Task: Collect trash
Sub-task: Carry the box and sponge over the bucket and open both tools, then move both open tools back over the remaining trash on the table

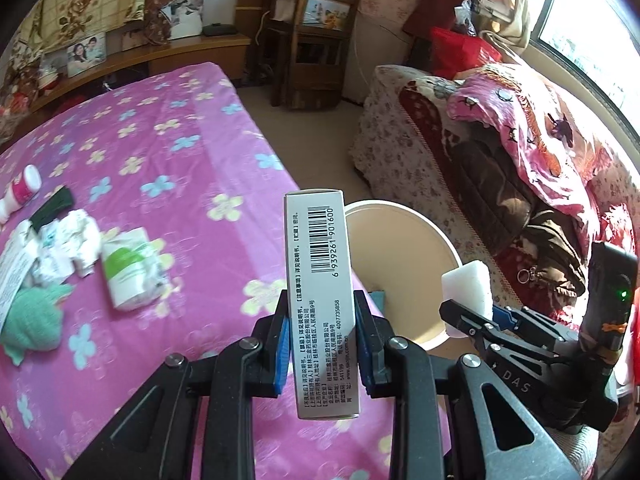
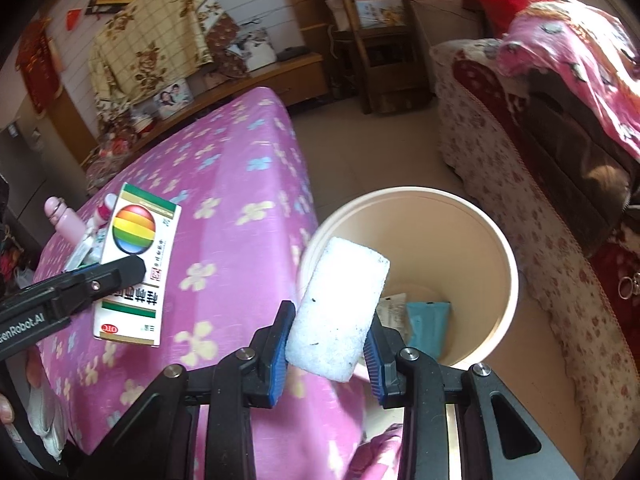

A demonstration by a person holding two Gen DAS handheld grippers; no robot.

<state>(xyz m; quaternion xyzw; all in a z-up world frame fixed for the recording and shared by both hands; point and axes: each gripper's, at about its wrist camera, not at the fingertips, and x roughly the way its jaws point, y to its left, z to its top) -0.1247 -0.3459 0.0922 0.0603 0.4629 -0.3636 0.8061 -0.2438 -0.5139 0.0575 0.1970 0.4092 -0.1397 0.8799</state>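
Note:
My left gripper [image 1: 323,322] is shut on a tall white medicine box [image 1: 320,280] with a barcode, held upright over the bed's edge. The same box [image 2: 136,264], with a rainbow ball on its face, shows in the right wrist view in the left gripper [image 2: 120,276]. My right gripper [image 2: 330,334] is shut on a white foam block [image 2: 338,308], held above the near rim of a cream bin [image 2: 508,264]. That bin [image 1: 436,236] stands on the floor beside the bed. The foam block [image 1: 468,284] and right gripper [image 1: 472,316] also appear at the right of the left wrist view.
On the pink flowered bedspread [image 1: 180,160] lie crumpled tissues [image 1: 68,244], a green-and-white packet [image 1: 132,272], a small white-and-pink bottle [image 1: 20,192], a dark item [image 1: 54,206] and a mint-green cloth [image 1: 36,320]. A teal wrapper [image 2: 428,320] lies in the bin. A covered sofa [image 1: 500,168] stands right.

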